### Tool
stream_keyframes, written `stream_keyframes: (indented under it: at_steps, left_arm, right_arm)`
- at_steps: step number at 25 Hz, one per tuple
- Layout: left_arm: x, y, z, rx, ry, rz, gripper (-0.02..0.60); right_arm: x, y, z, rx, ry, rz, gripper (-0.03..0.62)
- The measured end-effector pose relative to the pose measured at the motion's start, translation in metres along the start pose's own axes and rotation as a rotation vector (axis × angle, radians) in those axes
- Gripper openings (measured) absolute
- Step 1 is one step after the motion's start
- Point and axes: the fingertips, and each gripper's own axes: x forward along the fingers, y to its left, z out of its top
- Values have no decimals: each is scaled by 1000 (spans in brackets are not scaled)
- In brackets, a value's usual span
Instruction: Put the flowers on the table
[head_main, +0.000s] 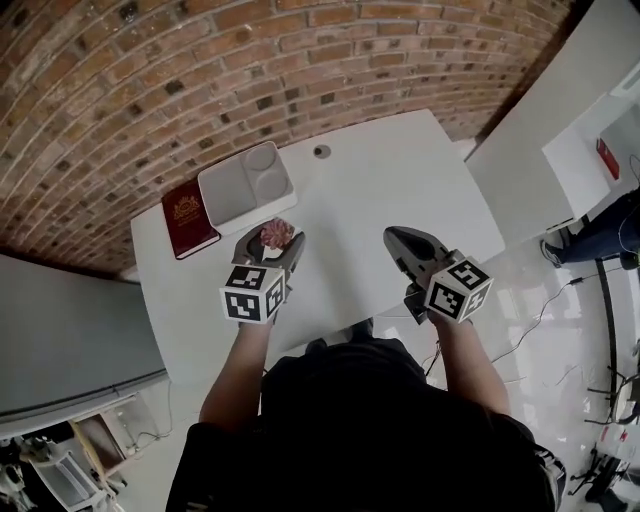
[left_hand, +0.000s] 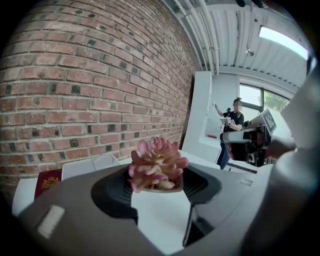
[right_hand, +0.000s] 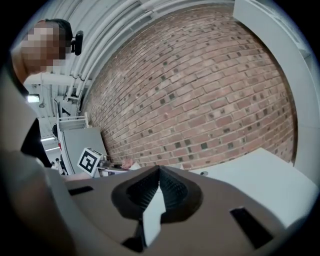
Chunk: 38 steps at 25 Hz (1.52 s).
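Fingers (left_hand: 112, 192) of our left gripper (head_main: 274, 240) pinch 1 pink succulent flower (left_hand: 156, 165) over the white surface (head_main: 380, 180), near its left edge. Toward the far-left corner lie 1 red book (head_main: 188, 220) and 1 divided tray (head_main: 245, 185). Our right gripper (right_hand: 159, 172) is empty, its fingers pressed together.

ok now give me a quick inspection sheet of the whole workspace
surface: white table, mostly bare
job's things: pink flower in a small pot, held in the left gripper over the table
clutter: red book and white tray side by side at the table's far left corner
grippers: left gripper shut on the flower; right gripper shut, empty
cables: thin cables on the floor to the right
surroundings: brick wall behind the table; a person standing far off
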Motion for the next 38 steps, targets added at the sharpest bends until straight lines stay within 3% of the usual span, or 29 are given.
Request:
stream_keyframes:
  at_steps: [15,23,30,38]
  left_arm:
    - [94,15,-5,-43,76,48,272]
    - [138,22,-38,-24,151,40,272]
    - [170,37,-76,-57,219,55,272]
    - [204,25,-108,-2,294,8,272]
  right_arm:
    - [50,-77,-14,11,134,99,9]
    - [82,-95,-20,-8,174,132,9]
    - [91,-100,-34,22,193,152,9]
    - [84,-108,-52,67,213,154,9]
